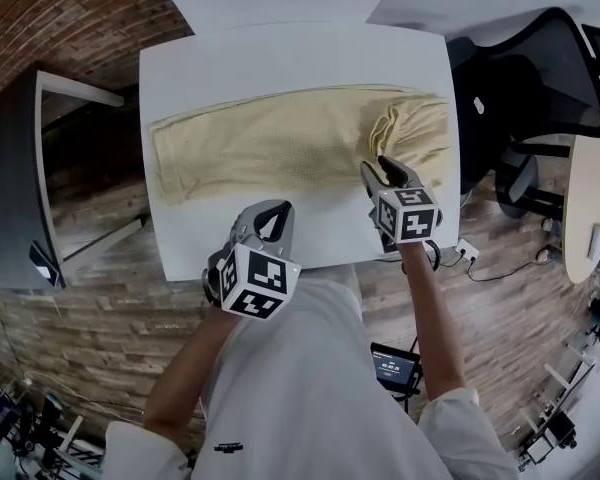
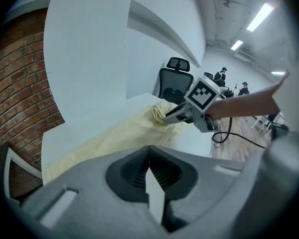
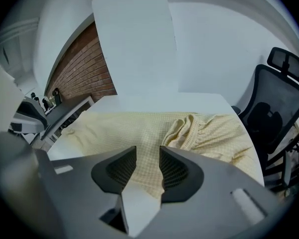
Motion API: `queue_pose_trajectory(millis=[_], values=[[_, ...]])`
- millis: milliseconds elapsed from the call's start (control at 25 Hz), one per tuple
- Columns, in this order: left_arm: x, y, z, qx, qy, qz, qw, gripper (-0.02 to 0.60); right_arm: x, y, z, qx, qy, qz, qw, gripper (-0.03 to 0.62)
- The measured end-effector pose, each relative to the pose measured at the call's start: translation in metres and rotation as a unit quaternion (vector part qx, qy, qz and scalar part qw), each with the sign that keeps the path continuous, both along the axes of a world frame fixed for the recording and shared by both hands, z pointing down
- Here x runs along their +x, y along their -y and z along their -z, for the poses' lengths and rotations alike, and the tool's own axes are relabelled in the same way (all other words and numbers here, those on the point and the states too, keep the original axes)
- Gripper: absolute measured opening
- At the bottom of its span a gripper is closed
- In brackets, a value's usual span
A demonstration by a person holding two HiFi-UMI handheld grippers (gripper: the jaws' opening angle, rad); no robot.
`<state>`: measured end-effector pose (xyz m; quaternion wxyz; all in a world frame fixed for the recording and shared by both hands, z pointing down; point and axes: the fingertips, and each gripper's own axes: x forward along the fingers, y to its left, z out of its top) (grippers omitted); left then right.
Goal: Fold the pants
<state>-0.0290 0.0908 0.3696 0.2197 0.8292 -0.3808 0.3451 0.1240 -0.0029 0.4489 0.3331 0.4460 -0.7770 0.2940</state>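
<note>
The left gripper (image 2: 149,169), jaws together and empty, hangs short of the pants (image 1: 280,146). The right gripper (image 3: 147,166), jaws apart, hovers over their near edge on the counter (image 1: 280,60). Just beyond lies the bunched end (image 3: 195,127). Closing here may catch only one layer, skewing the fold.

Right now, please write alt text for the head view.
Pale yellow pants lie spread across a white table, bunched at the right end. The open right gripper is at their near edge; the shut left gripper is off the cloth.
</note>
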Motion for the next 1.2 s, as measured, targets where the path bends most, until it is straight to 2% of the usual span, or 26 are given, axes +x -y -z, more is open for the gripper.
queue_pose_trajectory(millis=[80, 160, 200, 520, 720, 1000, 1200], values=[[0.006, 0.002, 0.001, 0.001, 0.0, -0.003, 1.0, 0.003, 0.008, -0.002, 0.008, 0.013, -0.003, -0.007, 1.0, 0.123], [0.011, 0.004, 0.001, 0.0, 0.0, -0.006, 1.0, 0.003, 0.02, -0.002, 0.014, 0.028, -0.006, -0.022, 0.999, 0.025], [0.014, 0.005, 0.0, 0.0, 0.0, -0.007, 1.0, 0.003, 0.025, -0.002, 0.016, 0.032, -0.002, -0.027, 0.999, 0.006], [0.064, 0.019, 0.002, -0.004, -0.008, -0.014, 0.9999, 0.003, 0.075, 0.002, 0.034, 0.045, 0.042, -0.035, 0.998, 0.005], [0.108, 0.028, -0.002, -0.009, -0.011, -0.033, 0.9994, 0.003, 0.11, 0.008, 0.038, 0.042, 0.045, -0.033, 0.998, 0.005], [0.159, 0.051, -0.016, -0.015, -0.002, -0.04, 0.9991, 0.003, 0.169, 0.025, 0.036, 0.032, 0.081, -0.083, 0.993, 0.006], [0.186, 0.067, -0.026, -0.02, 0.001, -0.029, 0.9994, 0.003, 0.205, 0.039, 0.024, 0.011, 0.113, -0.122, 0.986, 0.008]])
